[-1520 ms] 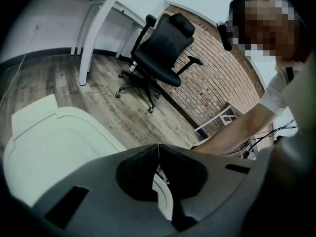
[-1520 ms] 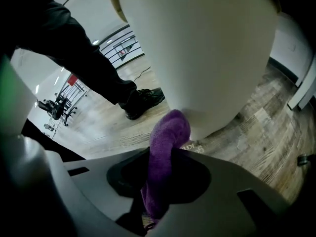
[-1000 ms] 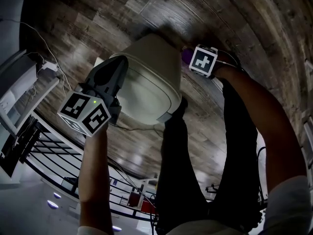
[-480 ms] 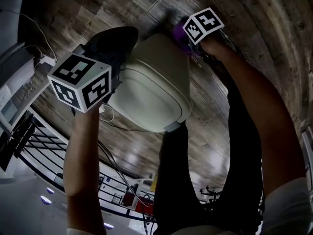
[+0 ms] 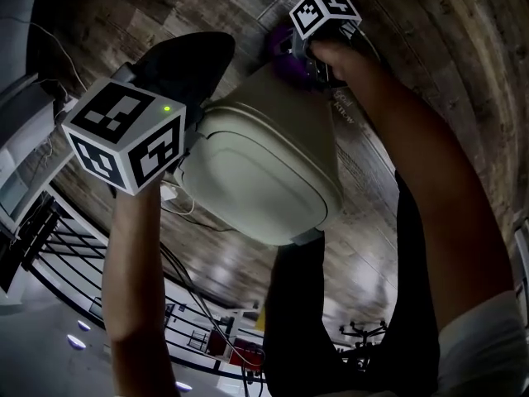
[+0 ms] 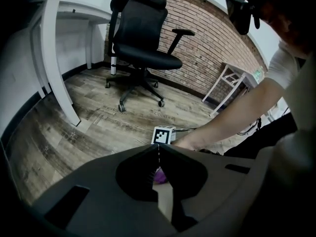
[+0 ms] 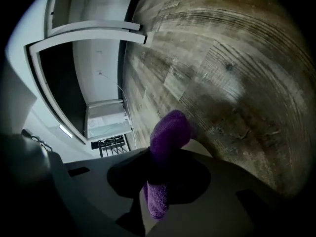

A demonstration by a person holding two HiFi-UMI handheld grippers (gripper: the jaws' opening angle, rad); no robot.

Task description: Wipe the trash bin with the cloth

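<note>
Right claw (image 7: 159,169): closed on the purple cloth (image 7: 168,132). A folded wad sticks out past the tips, which gives me a soft pad to press with instead of bare jaws. In the head view this claw (image 5: 304,56) holds the cloth (image 5: 283,46) against the trash bin (image 5: 264,168) at its 12 o'clock edge, where the upper side wall meets the lid.

Left claw (image 6: 158,149): tips closed together with nothing between them. In the head view it (image 5: 216,52) lies along the bin at about 10 o'clock. I judge it is there as a brace, so the bin does not slide or tip under the wiping pressure; actual contact cannot be confirmed.

The bin stands on the wooden floor (image 5: 430,40), lid shut, directly below me. Wiping is in progress on the far side.
</note>
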